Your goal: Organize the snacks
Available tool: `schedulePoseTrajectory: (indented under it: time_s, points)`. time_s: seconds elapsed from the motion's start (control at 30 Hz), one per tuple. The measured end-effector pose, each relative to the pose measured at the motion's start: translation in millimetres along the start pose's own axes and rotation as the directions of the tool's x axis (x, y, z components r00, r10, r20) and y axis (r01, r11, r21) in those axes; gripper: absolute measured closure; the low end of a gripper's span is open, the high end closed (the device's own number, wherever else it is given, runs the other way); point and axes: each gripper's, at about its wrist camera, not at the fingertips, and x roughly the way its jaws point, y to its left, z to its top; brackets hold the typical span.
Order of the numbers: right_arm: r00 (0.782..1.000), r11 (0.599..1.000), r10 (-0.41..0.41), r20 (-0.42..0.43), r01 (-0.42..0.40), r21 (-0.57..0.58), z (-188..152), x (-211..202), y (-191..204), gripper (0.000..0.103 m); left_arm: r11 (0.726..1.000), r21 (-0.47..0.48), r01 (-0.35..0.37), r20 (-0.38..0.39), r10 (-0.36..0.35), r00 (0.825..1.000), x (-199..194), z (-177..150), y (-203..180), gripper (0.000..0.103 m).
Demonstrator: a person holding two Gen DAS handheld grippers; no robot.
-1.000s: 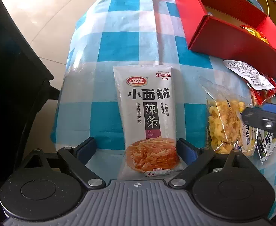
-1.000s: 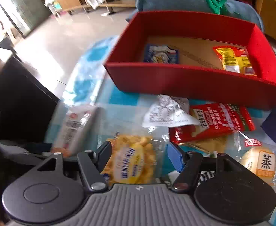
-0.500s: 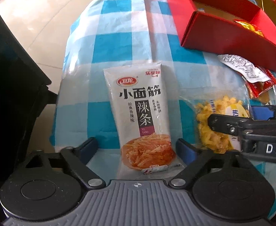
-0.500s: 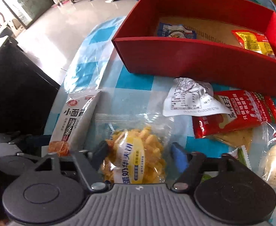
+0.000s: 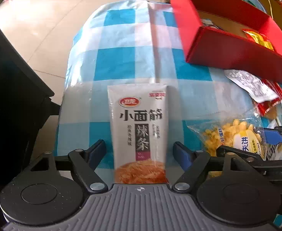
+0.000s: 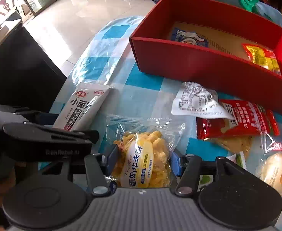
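Partly hidden by each open gripper's body, the white pack (image 5: 141, 132) and waffle bag (image 6: 144, 157) lie between spread fingers (image 5: 96, 152).

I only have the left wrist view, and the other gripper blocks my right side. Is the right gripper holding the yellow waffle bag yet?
Observer: Not clamped, as far as I can see. The right gripper is open, its fingers on either side of the yellow waffle bag.
Operator: What is in the red box besides the yellow packet?
Observer: A blue and white packet lies on the box floor, towards its left end.
Operator: Anything further right on the table?
Observer: A pale round cake in clear wrap, near the right edge of the right wrist view.
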Motion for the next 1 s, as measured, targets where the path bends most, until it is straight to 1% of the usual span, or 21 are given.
schedulePoseTrajectory:
  time_s: [0.03,0.07,0.1,0.13,0.17,0.2,0.23,0.27,0.33,0.4,0.47,0.63,0.7,0.83,0.9,1.0]
  points:
    - [1.000,1.000,-0.001,-0.006,0.001,0.009,1.0,2.1,-3.1,0.037,1.000,-0.007,0.006,0.002,-0.006,1.000,-0.3,-0.6,1.8,0.021]
    - [1.000,1.000,0.009,-0.010,-0.009,0.014,-1.0,3.7,-5.9,0.030,1.000,-0.005,0.009,0.006,-0.009,1.000,-1.3,-1.9,2.4,0.022]
    - [0.999,0.999,0.041,-0.019,-0.040,0.017,-5.1,6.2,-8.2,0.028,1.000,0.002,0.010,0.008,-0.010,1.000,-2.3,-3.5,2.5,0.024]
    - [0.999,0.999,0.038,0.008,-0.038,-0.006,-11.5,4.9,-6.9,0.029,1.000,0.011,0.008,0.008,-0.008,1.000,-4.7,-5.2,1.6,0.031]
    - [0.999,0.999,0.025,0.032,-0.023,-0.039,-17.6,3.0,-3.5,0.033,1.000,0.011,0.011,0.009,-0.012,1.000,-7.3,-5.7,4.0,0.042]
    - [0.999,0.998,0.032,0.040,-0.030,-0.050,-20.0,0.9,-1.5,0.045,1.000,0.005,0.026,0.009,-0.027,1.000,-9.8,-5.8,7.0,0.047]
    - [0.998,0.998,0.043,0.039,-0.042,-0.041,-19.7,-2.1,-1.0,0.047,0.999,-0.006,0.036,0.007,-0.036,0.999,-11.4,-5.8,9.3,0.050]
    - [0.998,0.998,0.047,0.040,-0.045,-0.047,-18.7,-4.5,-0.3,0.052,0.999,-0.025,0.046,0.001,-0.046,0.999,-12.1,-5.7,11.7,0.051]
    - [0.998,0.997,0.043,0.045,-0.040,-0.061,-17.8,-9.4,0.5,0.057,0.999,-0.029,0.045,-0.002,-0.045,0.999,-13.8,-5.5,10.3,0.053]
    - [0.997,0.997,0.053,0.054,-0.050,-0.064,-16.3,-15.9,-1.0,0.065,0.998,-0.020,0.058,0.001,-0.058,0.998,-16.6,-6.0,5.1,0.053]
    - [0.996,0.997,0.061,0.060,-0.058,-0.055,-14.9,-21.0,-5.3,0.068,0.998,-0.004,0.067,0.008,-0.067,0.998,-18.7,-6.5,-1.0,0.054]
    - [0.996,0.998,0.053,0.067,-0.052,-0.021,-19.9,-26.6,-20.2,0.069,0.998,0.008,0.067,0.022,-0.067,0.997,-22.5,-4.0,-10.1,0.054]
    - [0.996,0.999,0.049,0.073,-0.048,-0.011,-21.8,-29.2,-24.2,0.070,0.997,0.009,0.078,0.028,-0.079,0.997,-24.7,-2.7,-11.8,0.054]
    - [0.992,0.997,0.072,0.105,-0.076,0.033,-21.7,-42.1,-35.6,0.075,0.995,0.010,0.099,0.023,-0.099,0.995,-26.0,-1.6,-15.3,0.054]
    - [0.990,0.997,0.066,0.122,-0.072,0.043,-19.7,-47.0,-38.6,0.076,0.993,0.006,0.118,0.028,-0.118,0.993,-28.9,-0.1,-16.7,0.054]
    - [0.989,0.996,0.061,0.136,-0.070,0.062,-18.8,-52.5,-44.8,0.077,0.992,0.014,0.128,0.045,-0.128,0.991,-34.1,2.3,-20.1,0.054]
